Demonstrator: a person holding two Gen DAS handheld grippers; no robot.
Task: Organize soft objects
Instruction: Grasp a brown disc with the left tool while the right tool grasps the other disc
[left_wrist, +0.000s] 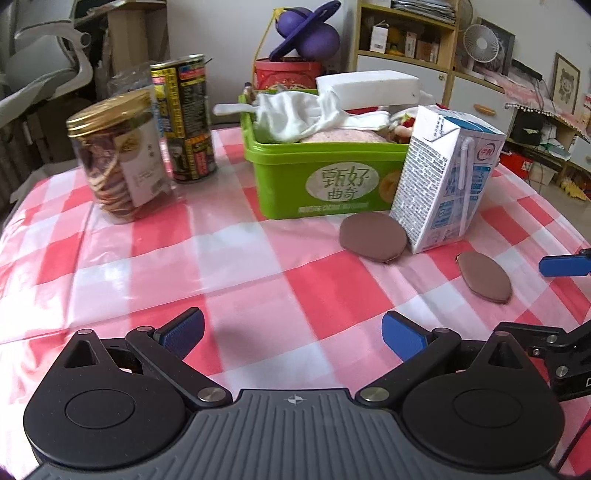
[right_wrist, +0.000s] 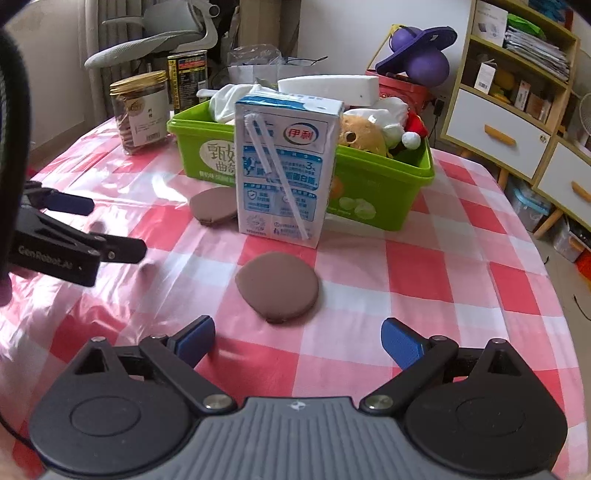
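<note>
Two brown soft pads lie flat on the checked surface (right_wrist: 461, 236): near pad (right_wrist: 277, 286) just ahead of the right hand-held gripper (right_wrist: 298, 341), narrow end nearest the camera; far pad (right_wrist: 214, 205) beside the milk carton (right_wrist: 286, 166). Green bin (right_wrist: 388, 184) behind already holds cloth and plush, likely their destination. Both hand-held grippers, left (left_wrist: 293, 334) included, gape released, empty, presumably poised for pickup.

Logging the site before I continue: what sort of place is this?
Most likely a lived-in home room: a checked tablecloth, a shelf unit with drawers, and an office chair.
</note>
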